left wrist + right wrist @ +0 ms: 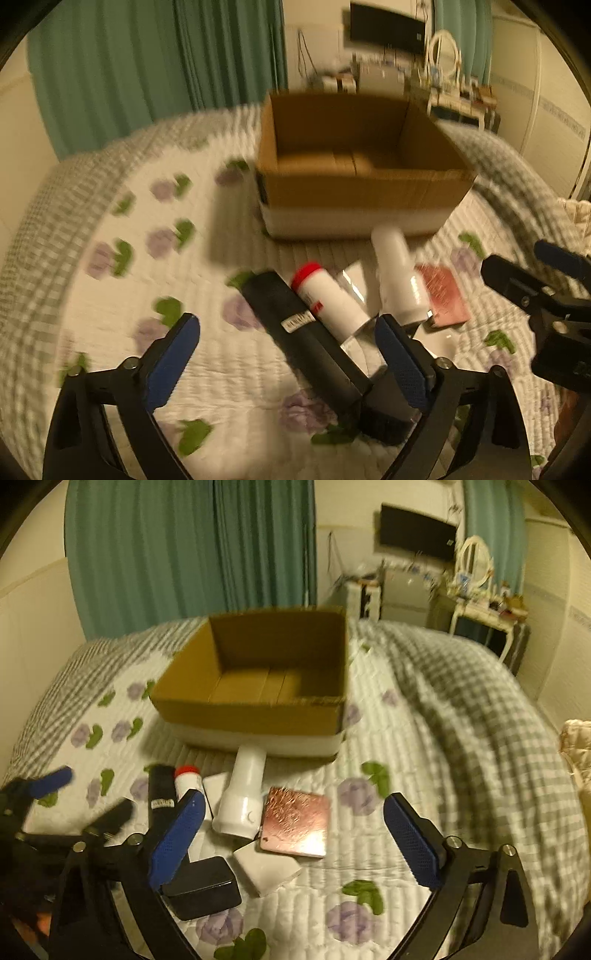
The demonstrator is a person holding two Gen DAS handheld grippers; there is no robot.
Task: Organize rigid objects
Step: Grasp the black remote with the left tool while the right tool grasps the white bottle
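Note:
An open cardboard box [362, 184] [258, 716] stands on the bed. In front of it lie a long black box [306, 343] [161, 794], a white bottle with a red cap [328, 299] [188, 781], a white bottle [397, 277] [242, 797], a pink shiny box [445, 295] [295, 821], a small black box [203, 886] and a small white box [267, 869]. My left gripper [288, 354] is open, low over the long black box. My right gripper [295, 834] is open above the pink box.
The bed has a floral quilt [129, 295] and a checked blanket [461, 709]. Green curtains [192, 554] hang behind. A cluttered dresser [476, 602] and a wall TV [415, 531] stand at the far right.

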